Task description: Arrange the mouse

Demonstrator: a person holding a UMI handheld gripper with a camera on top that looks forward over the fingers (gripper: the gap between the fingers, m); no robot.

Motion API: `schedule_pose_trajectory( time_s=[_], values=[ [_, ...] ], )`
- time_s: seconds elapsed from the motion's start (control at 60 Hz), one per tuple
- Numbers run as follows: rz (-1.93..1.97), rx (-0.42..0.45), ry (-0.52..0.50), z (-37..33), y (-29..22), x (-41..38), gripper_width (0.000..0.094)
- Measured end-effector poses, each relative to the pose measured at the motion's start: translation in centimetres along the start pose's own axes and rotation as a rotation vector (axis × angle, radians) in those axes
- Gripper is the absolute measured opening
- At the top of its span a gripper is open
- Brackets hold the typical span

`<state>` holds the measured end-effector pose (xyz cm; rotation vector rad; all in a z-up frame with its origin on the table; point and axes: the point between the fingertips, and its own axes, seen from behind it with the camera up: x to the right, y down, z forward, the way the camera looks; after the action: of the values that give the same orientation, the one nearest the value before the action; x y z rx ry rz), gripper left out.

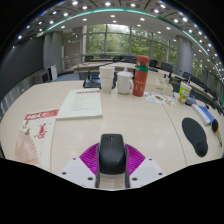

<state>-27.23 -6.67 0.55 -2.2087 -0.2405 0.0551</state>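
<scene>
A black computer mouse (112, 153) sits between the two fingers of my gripper (112, 160), its nose pointing forward. Both purple pads (91, 157) press against its sides, so the gripper is shut on it. The mouse is held low over the pale table (120, 115), near its front edge. A dark oval mouse pad (195, 136) lies on the table to the right, beyond the fingers.
A red-and-white booklet (40, 122) and a white sheet (80, 104) lie left of centre. A red canister (141, 76), a white cup (108, 78) and small items stand at the far side. Chairs and windows lie beyond.
</scene>
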Motion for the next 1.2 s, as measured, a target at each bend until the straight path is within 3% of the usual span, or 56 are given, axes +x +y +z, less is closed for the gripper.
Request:
schedule_pose_trajectory(
  time_s=[0.167, 0.3, 0.417, 0.533, 0.65, 0.9, 1.083, 1.15, 1.2],
  values=[
    [0.019, 0.128, -0.011, -5.1, -6.8, 3.1, 0.0325],
    [0.060, 0.262, 0.039, -9.9, -13.9, 11.0, 0.0326],
    [0.068, 0.310, 0.092, -11.0, -17.0, 19.8, 0.0325],
    [0.084, 0.266, 0.132, -8.3, -16.1, 28.2, 0.0323],
    [0.114, 0.180, 0.149, -3.9, -12.0, 34.5, 0.0323],
    [0.155, 0.013, 0.116, 4.1, -2.7, 40.0, 0.0331],
    [0.177, -0.052, 0.077, 5.2, -0.2, 40.0, 0.0540],
    [0.154, -0.045, 0.096, 4.5, -0.4, 40.2, 0.0871],
    [0.136, -0.044, 0.107, 3.8, -0.6, 40.2, 0.0821]
  ],
)
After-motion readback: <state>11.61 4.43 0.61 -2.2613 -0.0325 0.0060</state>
